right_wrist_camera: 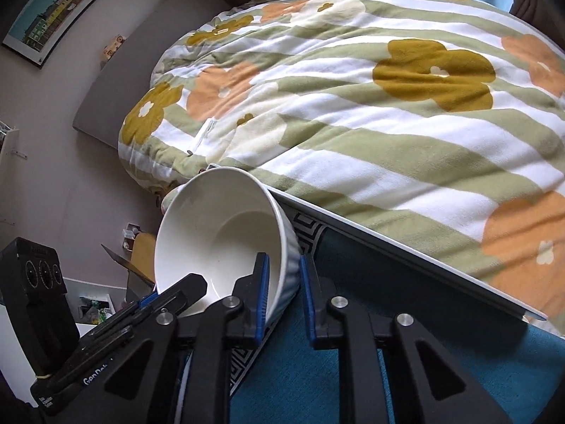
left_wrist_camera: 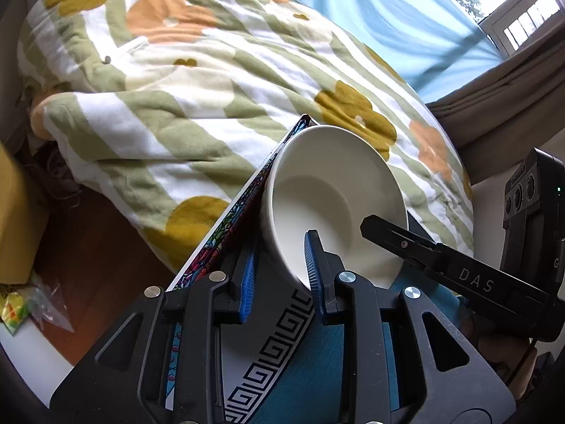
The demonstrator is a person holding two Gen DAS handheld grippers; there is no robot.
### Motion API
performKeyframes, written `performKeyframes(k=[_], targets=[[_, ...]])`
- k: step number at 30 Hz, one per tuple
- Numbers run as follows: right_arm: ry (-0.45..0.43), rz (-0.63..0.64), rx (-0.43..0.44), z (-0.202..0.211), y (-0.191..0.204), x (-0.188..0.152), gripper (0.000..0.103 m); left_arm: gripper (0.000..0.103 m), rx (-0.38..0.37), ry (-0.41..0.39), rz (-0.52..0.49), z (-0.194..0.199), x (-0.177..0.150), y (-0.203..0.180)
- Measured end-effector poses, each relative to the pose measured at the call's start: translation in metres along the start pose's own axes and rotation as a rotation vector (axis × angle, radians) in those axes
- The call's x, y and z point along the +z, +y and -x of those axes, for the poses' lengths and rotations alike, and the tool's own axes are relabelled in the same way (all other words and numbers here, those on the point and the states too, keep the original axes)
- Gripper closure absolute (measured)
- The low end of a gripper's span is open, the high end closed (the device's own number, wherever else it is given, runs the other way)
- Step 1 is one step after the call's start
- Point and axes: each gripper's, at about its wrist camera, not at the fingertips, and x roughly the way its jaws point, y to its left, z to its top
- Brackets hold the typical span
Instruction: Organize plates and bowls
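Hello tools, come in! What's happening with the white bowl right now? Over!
Left tool and right tool each straddle the rim of the white bowl, one finger inside. Bowl tipped on the patterned board. Flowered blanket just behind. Over.

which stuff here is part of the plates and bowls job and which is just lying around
Job: white bowl, tilted, its wall between the fingers of the left gripper and the right gripper; patterned square plate beneath.

Lying about: floral duvet, framed picture, plastic bag.
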Motion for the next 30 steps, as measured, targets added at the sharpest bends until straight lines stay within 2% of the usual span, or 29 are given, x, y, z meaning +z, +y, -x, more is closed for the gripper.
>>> performKeyframes(k=[8,16,23,30], targets=[[-0.036,-0.004,-0.002,0.014,0.002,-0.009,0.088,0.08,0.006,-0.03,-0.05,0.017,-0.007,-0.013],[-0.127,0.006,0.003,0.076,0.007,-0.033,0.088,0.08,-0.004,-0.086,-0.1,0.065,-0.03,-0.049],[-0.198,0.009,-0.003,0.156,0.001,-0.084,0.088,0.08,-0.025,-0.128,-0.153,0.125,-0.082,-0.105],[-0.266,-0.01,-0.032,0.235,-0.028,-0.154,0.088,0.08,-0.073,-0.131,-0.215,0.168,-0.161,-0.168]])
